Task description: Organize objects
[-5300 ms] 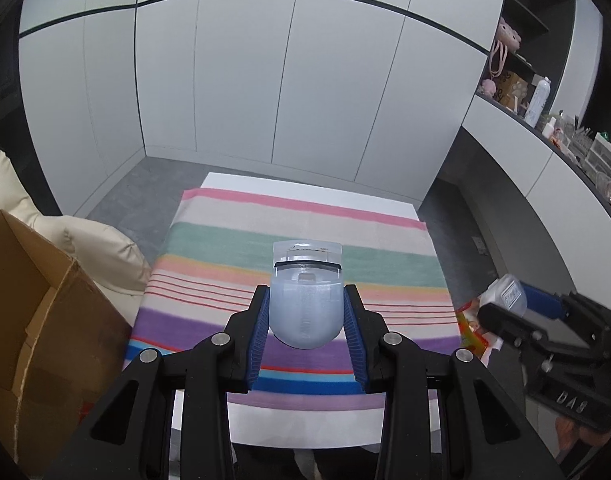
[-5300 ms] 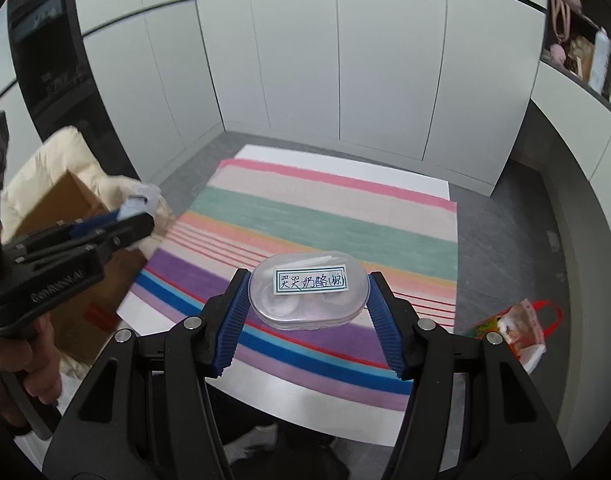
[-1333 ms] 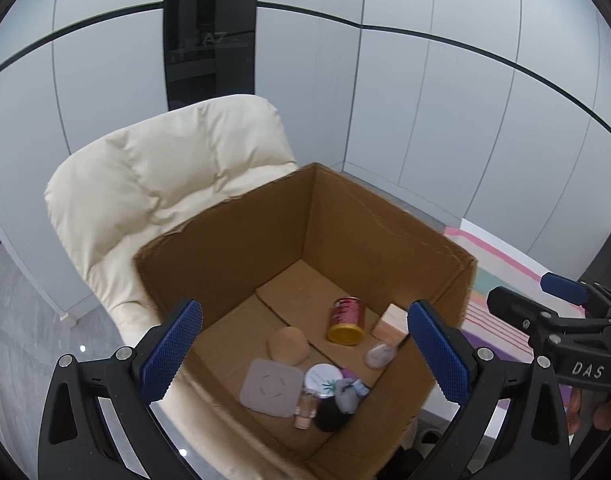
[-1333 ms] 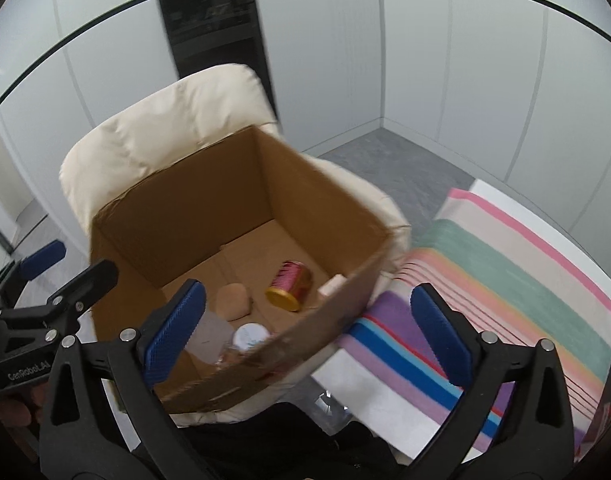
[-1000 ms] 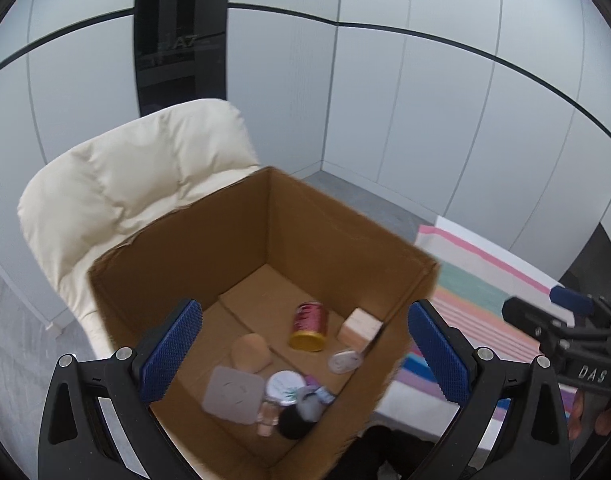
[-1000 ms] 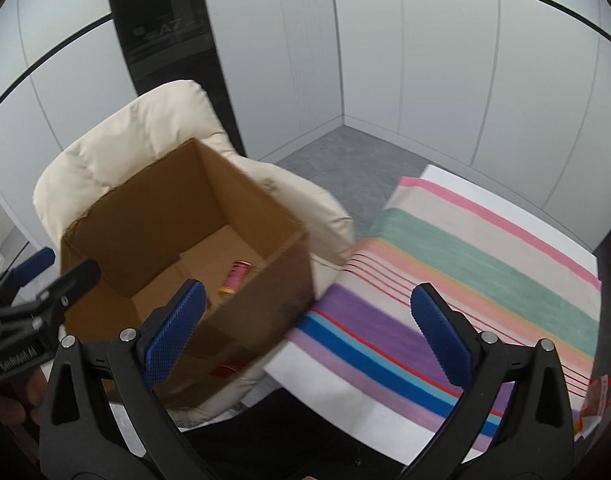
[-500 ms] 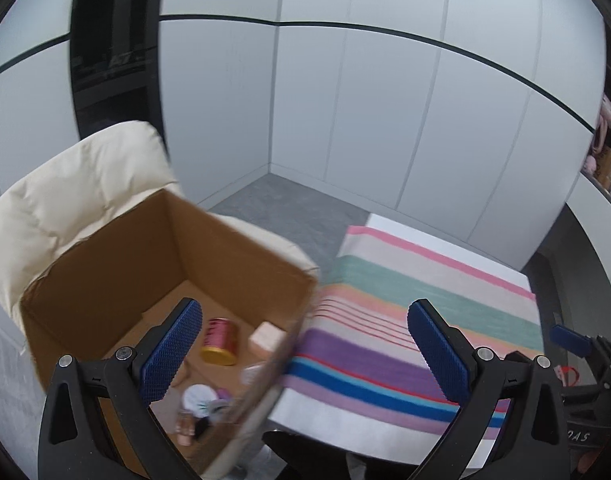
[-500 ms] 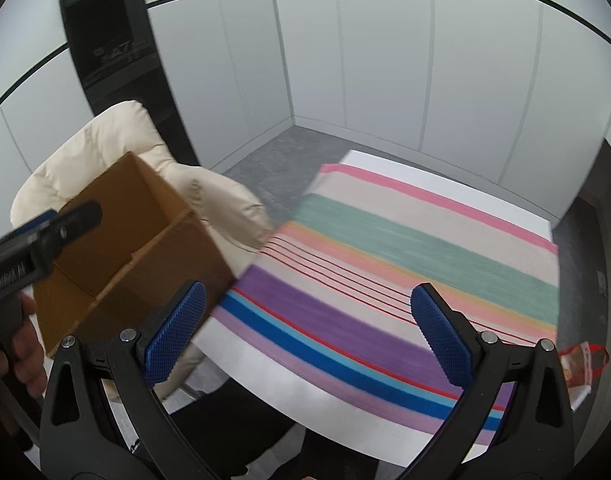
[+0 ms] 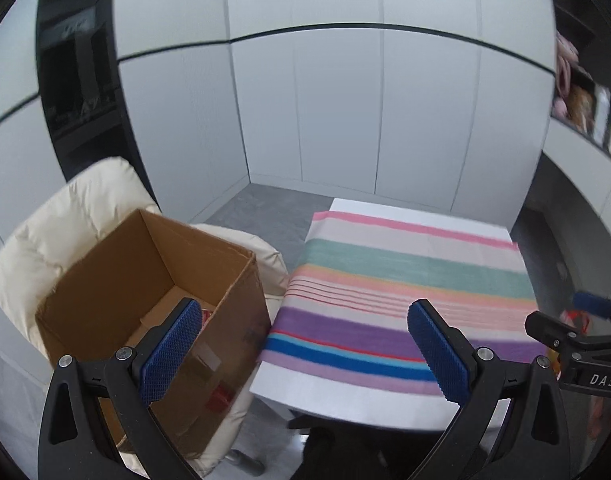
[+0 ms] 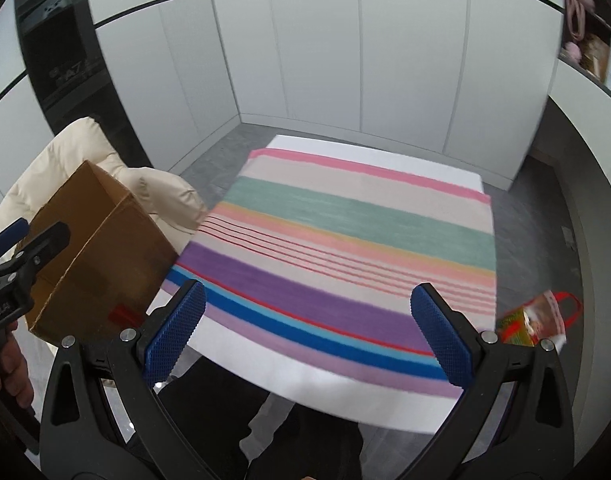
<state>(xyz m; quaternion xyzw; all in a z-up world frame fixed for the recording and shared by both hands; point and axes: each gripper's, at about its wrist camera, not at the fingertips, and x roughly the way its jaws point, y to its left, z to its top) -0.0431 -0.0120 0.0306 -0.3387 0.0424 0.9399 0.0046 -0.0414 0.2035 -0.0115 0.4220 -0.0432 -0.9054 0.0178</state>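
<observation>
Both tongs — left (image 9: 305, 344) and right (image 10: 309, 332) — gape apart, holding nothing; striped table (image 10: 345, 232) shows nothing to take, sorted items sit hidden in the cardboard box (image 9: 153, 280) — likely light, rigid, side-grippable.

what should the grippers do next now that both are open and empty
Probably swing the right gripper toward the red and yellow bag on the floor past the table's right edge. Both grippers, the left gripper too, are open and hold nothing, the striped cloth shows no items on it, and the cardboard box on the chair stands open to receive more.
</observation>
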